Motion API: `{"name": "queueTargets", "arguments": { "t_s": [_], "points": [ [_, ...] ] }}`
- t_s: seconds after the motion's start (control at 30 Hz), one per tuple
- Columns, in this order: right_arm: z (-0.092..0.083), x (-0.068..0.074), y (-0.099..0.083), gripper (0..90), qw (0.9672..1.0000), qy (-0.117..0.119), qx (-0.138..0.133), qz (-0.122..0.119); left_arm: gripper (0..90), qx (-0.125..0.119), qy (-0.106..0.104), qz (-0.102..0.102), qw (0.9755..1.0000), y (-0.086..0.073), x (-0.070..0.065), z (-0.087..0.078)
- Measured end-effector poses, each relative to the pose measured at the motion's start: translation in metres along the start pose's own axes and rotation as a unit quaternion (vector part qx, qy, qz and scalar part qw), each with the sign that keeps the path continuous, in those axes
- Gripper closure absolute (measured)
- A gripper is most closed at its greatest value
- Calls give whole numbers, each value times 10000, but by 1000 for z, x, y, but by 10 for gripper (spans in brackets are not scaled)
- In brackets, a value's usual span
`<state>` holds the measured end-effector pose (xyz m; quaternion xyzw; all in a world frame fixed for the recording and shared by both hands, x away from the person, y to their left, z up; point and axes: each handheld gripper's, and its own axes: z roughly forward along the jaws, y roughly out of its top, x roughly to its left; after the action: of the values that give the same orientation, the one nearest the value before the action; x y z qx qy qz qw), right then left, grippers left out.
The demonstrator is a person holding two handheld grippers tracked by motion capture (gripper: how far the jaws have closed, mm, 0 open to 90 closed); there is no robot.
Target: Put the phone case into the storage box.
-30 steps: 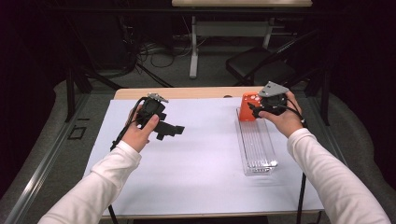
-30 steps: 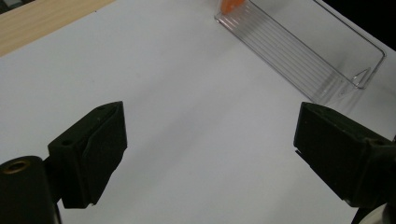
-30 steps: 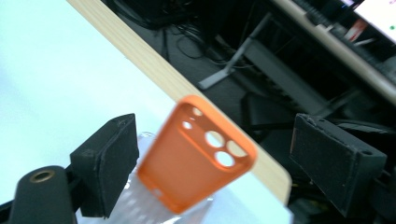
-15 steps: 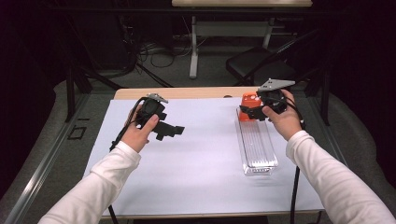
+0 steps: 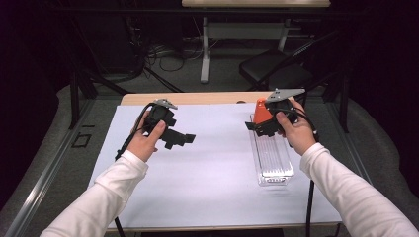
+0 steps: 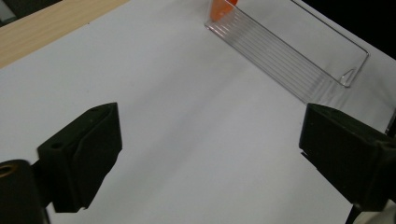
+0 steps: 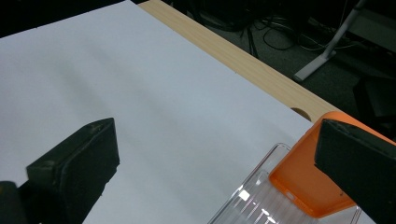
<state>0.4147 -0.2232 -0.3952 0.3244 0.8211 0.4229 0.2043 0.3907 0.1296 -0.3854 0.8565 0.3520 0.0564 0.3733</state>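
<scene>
Clear tray [image 5: 271,157] lies lengthwise on the right of the white sheet [image 5: 212,177], near end empty. Orange piece [image 5: 261,110] stands at its far end. Left gripper [image 5: 179,138] hovers mid-left over bare sheet, jaws wide, nothing between them. Right gripper [image 5: 257,127] is just beside the orange piece; its jaws have just been opening, are now fully apart and hold nothing. Judgement: if the piece is the target, centre both pads on its flat sides before closing, keep clear of the tray wall, lift straight.
</scene>
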Motion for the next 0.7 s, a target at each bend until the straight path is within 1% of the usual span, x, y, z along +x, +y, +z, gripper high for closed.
{"name": "queueTargets", "arguments": {
  "t_s": [0.1, 0.2, 0.27, 0.3, 0.47, 0.63, 0.7],
  "points": [
    [0, 3, 2, 0, 10000, 39, 14, 46, 39, -42, 28, -25, 10000, 1, -1, -1],
    [0, 6, 2, 0, 10000, 64, 48, 19, 37, -66, 21, -10, 10000, 1, -2, -3],
    [0, 9, 2, 0, 9999, 51, 103, 20, 23, -53, 13, 33, 10000, 1, -2, -3],
    [1, 11, 2, 0, 9999, 71, 116, -19, 3, -56, 21, 36, 10000, 0, -2, -3],
    [1, 17, 3, 0, 9997, 160, 158, -65, 5, -71, 78, 8, 9999, 1, -2, -4],
    [2, 21, 4, 0, 9995, 209, 221, -63, 4, -79, 94, 48, 9999, 0, -2, -6],
    [2, 22, 5, 0, 9995, 235, 218, -39, 4, -91, 99, 26, 9999, 0, -2, -7]
  ]
}}
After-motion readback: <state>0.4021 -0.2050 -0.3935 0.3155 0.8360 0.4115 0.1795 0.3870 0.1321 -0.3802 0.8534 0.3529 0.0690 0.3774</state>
